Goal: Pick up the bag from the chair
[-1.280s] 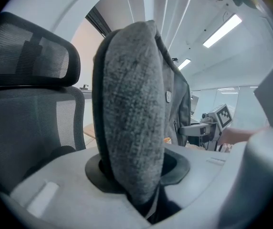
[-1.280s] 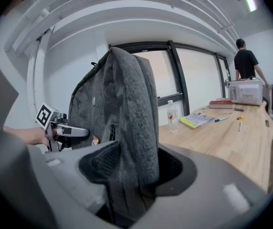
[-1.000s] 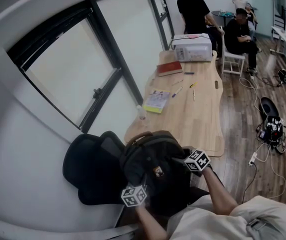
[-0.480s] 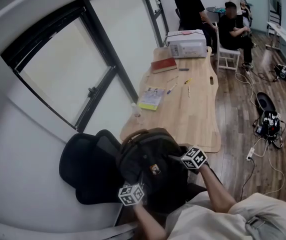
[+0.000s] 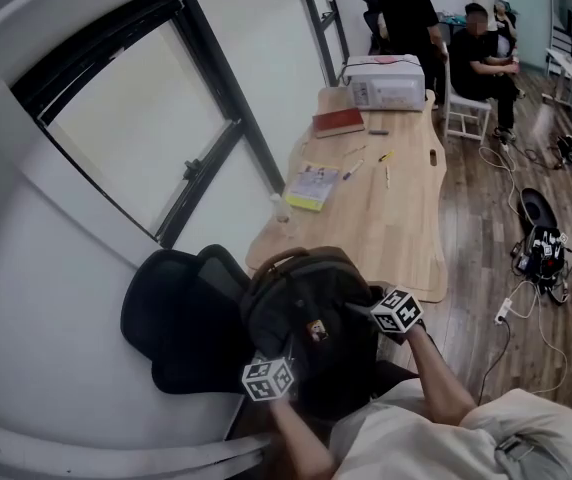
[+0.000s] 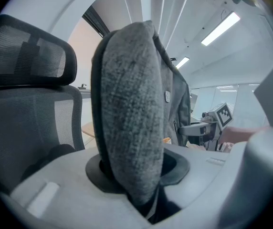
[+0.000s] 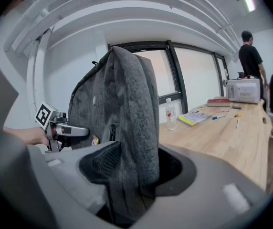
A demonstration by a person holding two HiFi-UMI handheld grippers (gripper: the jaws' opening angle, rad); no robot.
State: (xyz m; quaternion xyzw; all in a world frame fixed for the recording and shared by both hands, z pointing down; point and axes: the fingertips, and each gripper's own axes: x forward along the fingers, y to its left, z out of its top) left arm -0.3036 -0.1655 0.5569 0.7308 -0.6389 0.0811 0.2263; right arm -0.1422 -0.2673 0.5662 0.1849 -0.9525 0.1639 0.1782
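Observation:
A dark grey backpack (image 5: 304,308) stands upright between my two grippers, just right of the black mesh office chair (image 5: 178,330). I cannot tell whether its bottom rests on the seat. My left gripper (image 5: 280,360) is shut on one grey padded shoulder strap (image 6: 129,118), which runs up from between the jaws. My right gripper (image 5: 362,314) is shut on the other strap (image 7: 132,142), with the bag's body (image 7: 91,111) beyond it. The chair's backrest and headrest (image 6: 26,80) fill the left of the left gripper view.
A long wooden table (image 5: 391,208) runs away from the bag, with a bottle (image 7: 170,114), a booklet (image 5: 312,185), pens, a red book (image 5: 339,121) and a white box (image 5: 383,80) on it. A window wall is at left. People (image 5: 411,18) are at the far end. Cables (image 5: 536,253) lie on the floor.
Both grippers keep their hold on the straps and the bag stays in about the same place. The head view has swayed slightly.

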